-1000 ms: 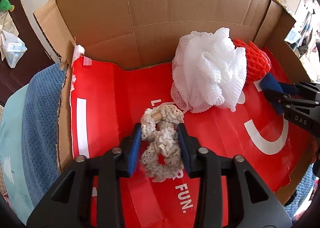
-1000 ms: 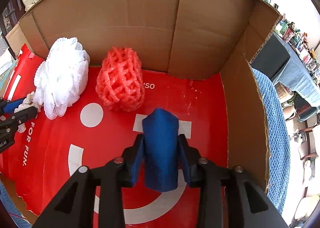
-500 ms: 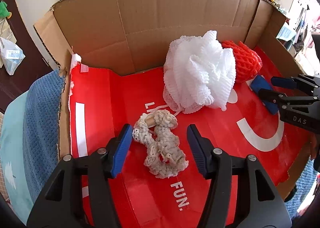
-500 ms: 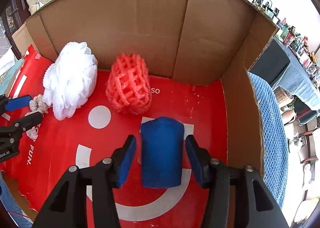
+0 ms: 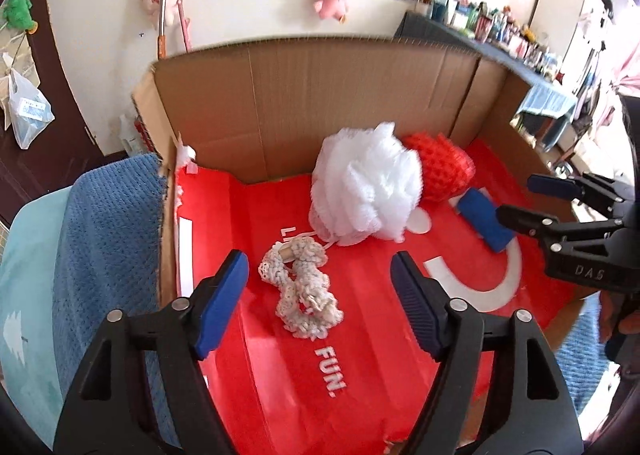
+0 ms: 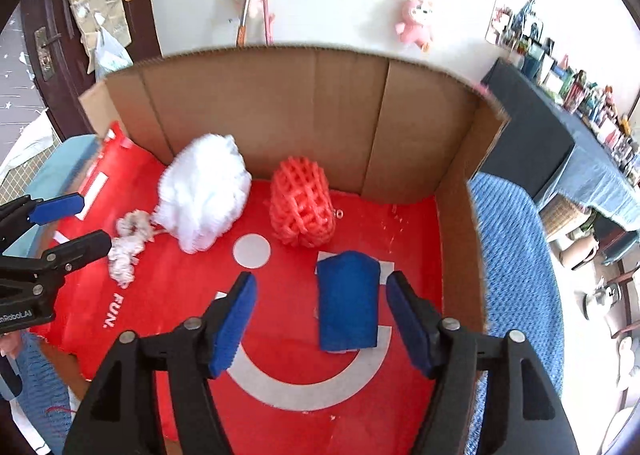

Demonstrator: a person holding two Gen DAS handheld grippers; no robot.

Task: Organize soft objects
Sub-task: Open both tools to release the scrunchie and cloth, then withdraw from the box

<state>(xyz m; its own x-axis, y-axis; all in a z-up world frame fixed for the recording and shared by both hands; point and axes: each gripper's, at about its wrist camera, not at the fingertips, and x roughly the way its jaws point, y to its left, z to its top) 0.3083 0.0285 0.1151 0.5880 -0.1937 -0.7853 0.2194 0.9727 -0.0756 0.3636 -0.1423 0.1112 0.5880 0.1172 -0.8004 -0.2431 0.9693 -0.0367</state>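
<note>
While spreading, left gripper [image 5: 320, 279] and right gripper [image 6: 320, 309] both empty: pads clear of everything. Cream crochet piece [image 5: 302, 295] loose on the red floor of the cardboard box [image 5: 320, 95], centre frame; blue cloth [image 6: 348, 301] flat between the right pads, untouched.

To finish the release well: widen fully before lifting away, back straight off, avoid snagging crochet loops.

Left view alone shows the blue towel [image 5: 100, 255] outside the box at left. Right view alone shows the red mesh ball [image 6: 302, 207] whole, apart from the white pouf [image 6: 204, 199].
</note>
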